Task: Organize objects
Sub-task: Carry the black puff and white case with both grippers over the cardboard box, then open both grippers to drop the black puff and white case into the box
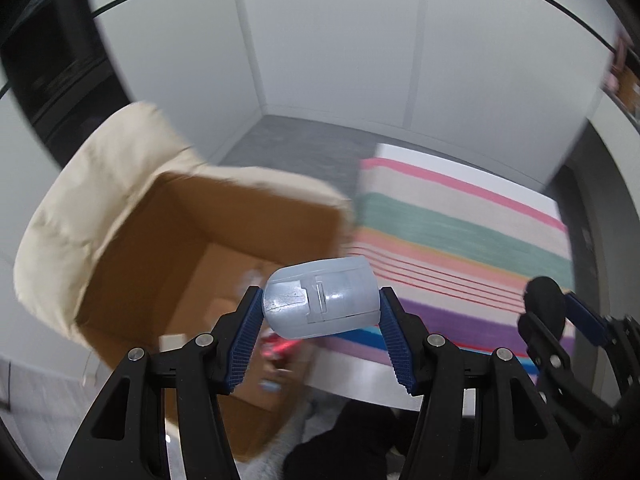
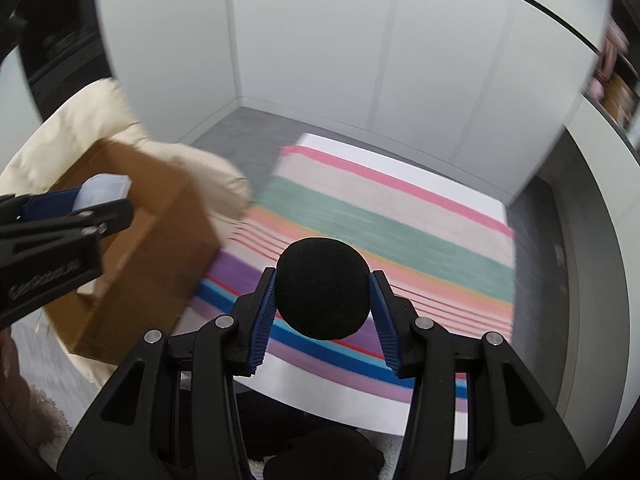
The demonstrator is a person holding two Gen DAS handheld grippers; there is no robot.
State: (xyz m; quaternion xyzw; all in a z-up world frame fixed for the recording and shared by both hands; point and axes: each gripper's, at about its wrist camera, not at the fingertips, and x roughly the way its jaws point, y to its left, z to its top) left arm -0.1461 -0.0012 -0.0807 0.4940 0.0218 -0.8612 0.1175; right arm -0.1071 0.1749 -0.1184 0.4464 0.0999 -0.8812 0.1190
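Observation:
My left gripper is shut on a pale blue-grey plastic cap, held sideways between the blue pads over the near corner of an open cardboard box. The box holds a few small items, blurred, one of them red. My right gripper is shut on a black foam ball above the striped cloth. The right gripper with the ball shows at the right edge of the left wrist view. The left gripper with the cap shows at the left of the right wrist view.
The box stands on a cream cushion to the left of a white table covered by the striped cloth. White wall panels and grey carpet lie behind. A dark sleeve or trouser leg is below the grippers.

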